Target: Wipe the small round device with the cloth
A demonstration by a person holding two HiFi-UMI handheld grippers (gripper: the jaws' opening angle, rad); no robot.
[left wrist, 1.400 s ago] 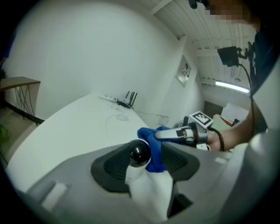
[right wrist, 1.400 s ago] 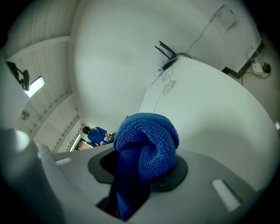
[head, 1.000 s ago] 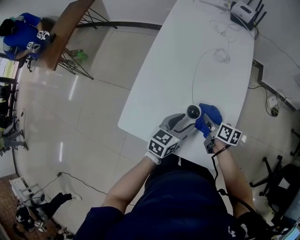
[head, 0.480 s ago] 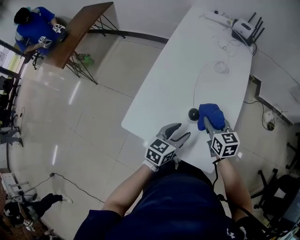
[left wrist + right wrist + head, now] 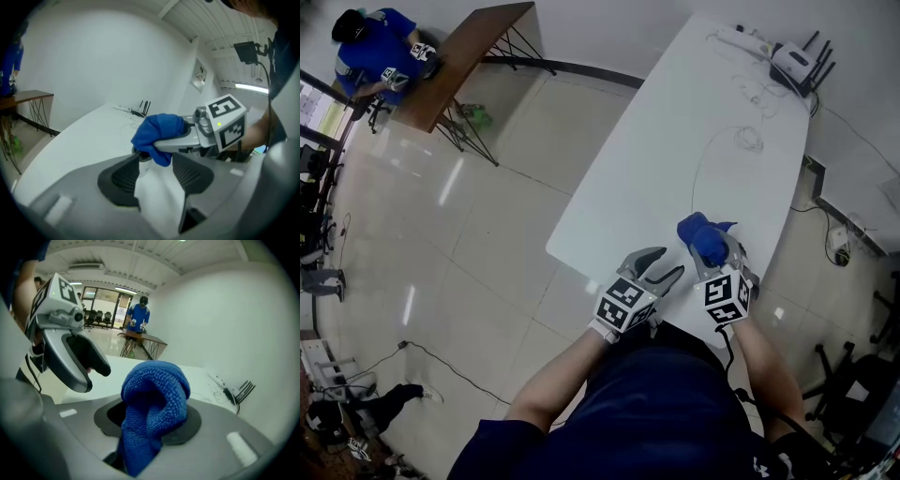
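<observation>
two grippers work at the near end of the white tabletop. the right gripper has its fingers clamped on a bunched blue cloth, which hangs over the small round device. the head view hides the device under the cloth. the left gripper view shows a dark sliver of it below the cloth, just past the left gripper. that gripper's fingers stand moderately apart, with only bare tabletop between them. the device looks small, light and smooth, and a thin white cable runs toward it. i judge it would skid under a wipe, so pinching it low across its round sides should steady it. the cloth is soft and limp, best kept bunched.
</observation>
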